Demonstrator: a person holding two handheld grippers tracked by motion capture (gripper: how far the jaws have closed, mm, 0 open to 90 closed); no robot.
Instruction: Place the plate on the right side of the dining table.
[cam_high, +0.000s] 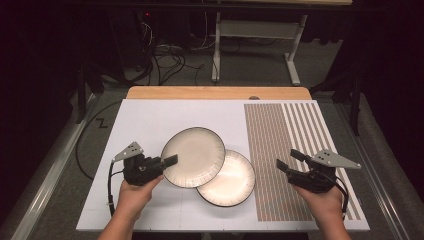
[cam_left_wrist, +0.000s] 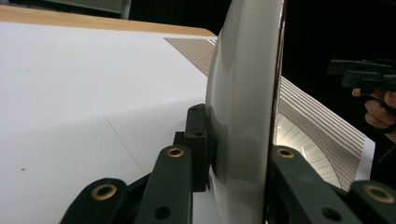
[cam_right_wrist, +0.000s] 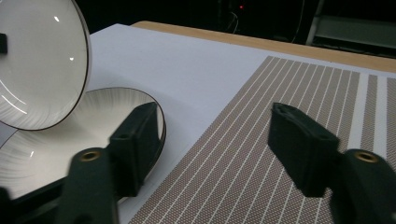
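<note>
Two cream plates with dark rims are in the middle of the white board. The upper plate (cam_high: 192, 156) is lifted and tilted, overlapping the lower plate (cam_high: 230, 182), which lies flat. My left gripper (cam_high: 171, 160) is shut on the upper plate's left rim. In the left gripper view the plate (cam_left_wrist: 243, 107) stands edge-on between the jaws of the left gripper (cam_left_wrist: 238, 140). My right gripper (cam_high: 287, 159) is open and holds nothing, hovering over the striped mat (cam_high: 270, 130) just right of the lower plate. In the right gripper view both the upper plate (cam_right_wrist: 37, 65) and the lower plate (cam_right_wrist: 70, 135) lie left of the right gripper (cam_right_wrist: 217, 126).
The white board (cam_high: 150, 120) covers a wooden table (cam_high: 215, 92). The brown striped mat (cam_right_wrist: 280, 93) covers the board's right part. Cables and a metal table frame (cam_high: 295, 60) stand on the dark floor beyond the table.
</note>
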